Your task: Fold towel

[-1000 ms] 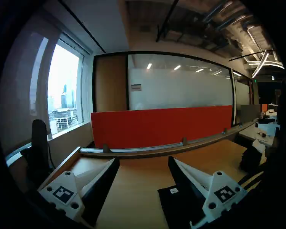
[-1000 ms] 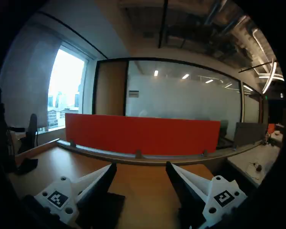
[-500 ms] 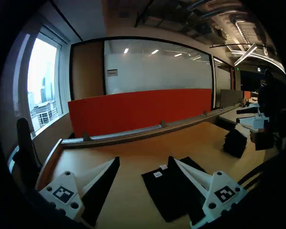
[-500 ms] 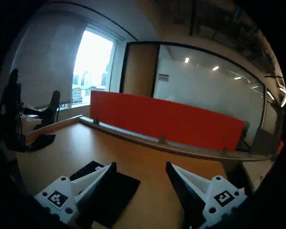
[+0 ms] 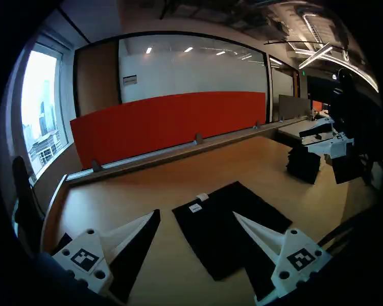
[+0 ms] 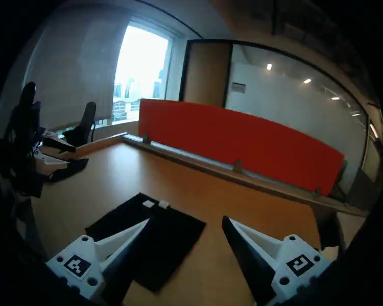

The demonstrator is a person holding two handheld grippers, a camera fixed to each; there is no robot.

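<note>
As the towel [image 5: 227, 224] lies flat, the left gripper [image 5: 195, 213] and right gripper [image 6: 188, 219] hover above it. Both gape wide, empty.

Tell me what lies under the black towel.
The black towel lies flat on the wooden desk; bare desk shows all around it. Anything directly beneath the cloth is covered.

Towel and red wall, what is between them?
Only bare desk lies between the towel and the red wall, as the left gripper view shows.
</note>
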